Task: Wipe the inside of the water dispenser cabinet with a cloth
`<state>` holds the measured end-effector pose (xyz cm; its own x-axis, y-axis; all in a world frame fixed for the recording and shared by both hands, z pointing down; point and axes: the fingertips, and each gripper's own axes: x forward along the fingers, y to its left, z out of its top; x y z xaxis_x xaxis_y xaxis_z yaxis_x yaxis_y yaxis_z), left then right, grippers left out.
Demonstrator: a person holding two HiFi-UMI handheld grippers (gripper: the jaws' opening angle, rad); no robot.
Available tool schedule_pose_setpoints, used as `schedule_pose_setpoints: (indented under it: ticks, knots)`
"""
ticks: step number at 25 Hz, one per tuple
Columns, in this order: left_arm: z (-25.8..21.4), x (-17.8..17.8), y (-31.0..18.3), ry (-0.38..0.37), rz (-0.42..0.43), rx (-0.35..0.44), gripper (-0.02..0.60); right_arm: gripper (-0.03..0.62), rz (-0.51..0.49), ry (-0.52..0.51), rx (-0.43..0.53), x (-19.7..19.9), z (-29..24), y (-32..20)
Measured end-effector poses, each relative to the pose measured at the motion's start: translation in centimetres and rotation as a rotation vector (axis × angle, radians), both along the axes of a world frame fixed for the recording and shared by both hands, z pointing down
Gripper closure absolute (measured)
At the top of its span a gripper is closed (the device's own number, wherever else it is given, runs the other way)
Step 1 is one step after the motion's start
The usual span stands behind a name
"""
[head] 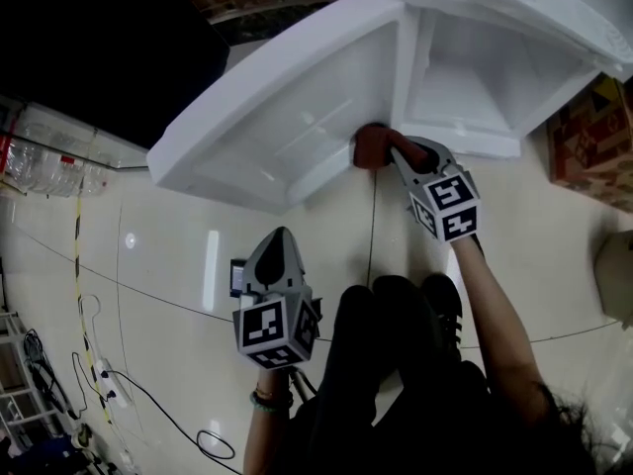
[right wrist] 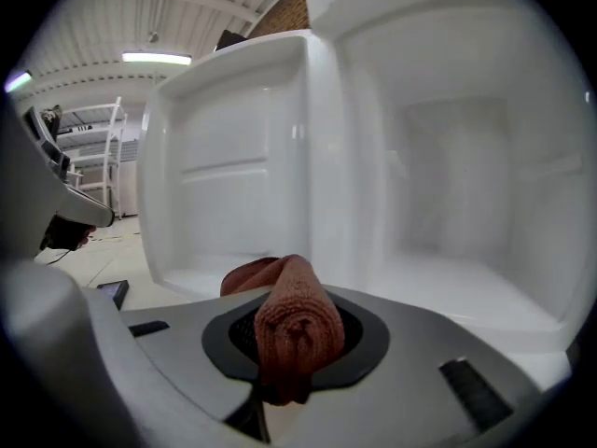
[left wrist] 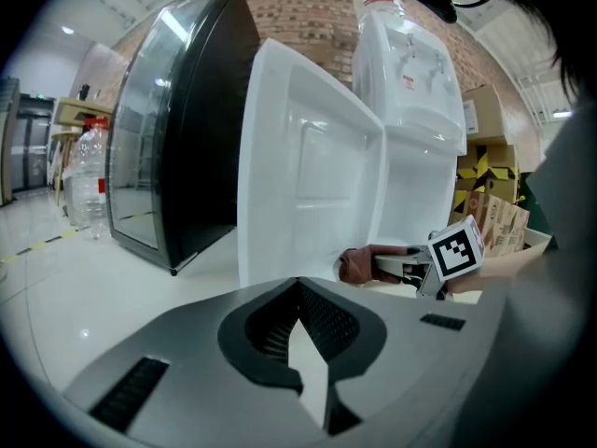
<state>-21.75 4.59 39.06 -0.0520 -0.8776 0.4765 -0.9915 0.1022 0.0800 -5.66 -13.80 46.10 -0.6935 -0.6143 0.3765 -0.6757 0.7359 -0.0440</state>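
The white water dispenser (left wrist: 410, 91) stands with its lower cabinet (head: 475, 77) (right wrist: 466, 194) exposed and its door (head: 287, 117) (left wrist: 298, 175) (right wrist: 224, 166) swung wide. My right gripper (head: 381, 148) (right wrist: 291, 329) is shut on a reddish-brown cloth (head: 370, 146) (right wrist: 294, 325) (left wrist: 356, 264), which sits at the hinge edge between door and cabinet floor. My left gripper (head: 277, 255) (left wrist: 297, 334) hangs back over the floor, shut and holding nothing, pointing at the door.
A black glass-fronted cabinet (left wrist: 177, 129) stands left of the dispenser. Cardboard boxes (head: 593, 137) (left wrist: 485, 194) sit to its right. Cables and a power strip (head: 104, 389) lie on the tiled floor at left, beside plastic bottles (head: 45, 161). My shoes (head: 406, 305) are near the grippers.
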Motion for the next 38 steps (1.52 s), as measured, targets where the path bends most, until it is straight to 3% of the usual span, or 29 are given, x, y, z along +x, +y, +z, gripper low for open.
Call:
schedule_pose_setpoints:
  ticks: [11,18,23,30,36,38]
  knots:
    - [0.3,2.2,-1.4,-0.008,0.051,-0.003,0.577,0.517,0.117,-0.031,0.027,5.0,-1.2,-0.1]
    - [0.1,4.5,-2.9,-0.020,0.124,-0.003,0.577,0.517,0.254,-0.056,0.078,10.3,-4.7,-5.0]
    - [1.0,4.8,-3.2,-0.035,0.125,-0.034,0.577,0.517,0.336,-0.069,0.059,12.5,-4.4,-8.7]
    - [1.1,5.1,-5.1,-0.062,0.136,-0.038,0.577,0.517,0.280,-0.069,0.031,10.1,-3.9,-11.9]
    - [-1.1,9.7,-10.2,-0.128,0.292,0.037,0.577,0.517,0.189,-0.064,0.022,8.1,-3.5,-13.1]
    - [-2.3,11.5,-11.7,-0.116,0.319,0.067,0.577,0.517,0.134,-0.068,0.013,7.3,-3.3,-13.3]
